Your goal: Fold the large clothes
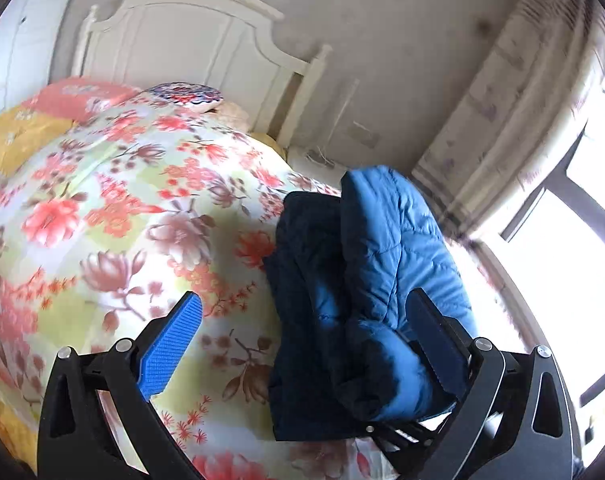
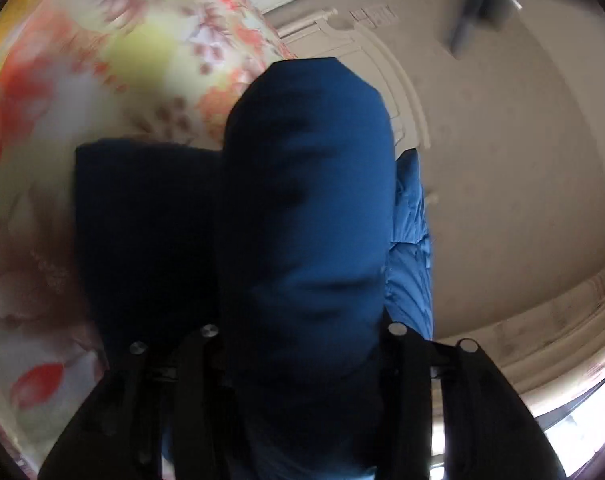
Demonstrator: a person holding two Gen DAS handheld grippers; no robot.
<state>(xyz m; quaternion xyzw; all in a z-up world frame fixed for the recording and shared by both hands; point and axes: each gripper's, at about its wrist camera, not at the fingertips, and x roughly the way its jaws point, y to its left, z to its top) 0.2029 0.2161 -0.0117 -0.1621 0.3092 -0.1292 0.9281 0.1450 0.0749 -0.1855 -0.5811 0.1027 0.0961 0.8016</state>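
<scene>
- Blue padded jacket point(image 1: 386, 264): a bunched fold fills your right gripper point(image 2: 302, 344), jaws narrowed on it; long axis runs away from the fingers.
- Left gripper point(image 1: 302, 332): jaws wide, holding nothing; jacket lies against its right finger (touching, it seems).
- Surface: floral quilt point(image 1: 114, 208) on bed; white headboard point(image 1: 190, 36), window beyond.

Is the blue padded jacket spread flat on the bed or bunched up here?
Bunched up: the blue padded jacket stands in thick doubled folds at the edge of the floral quilt, not spread.
</scene>
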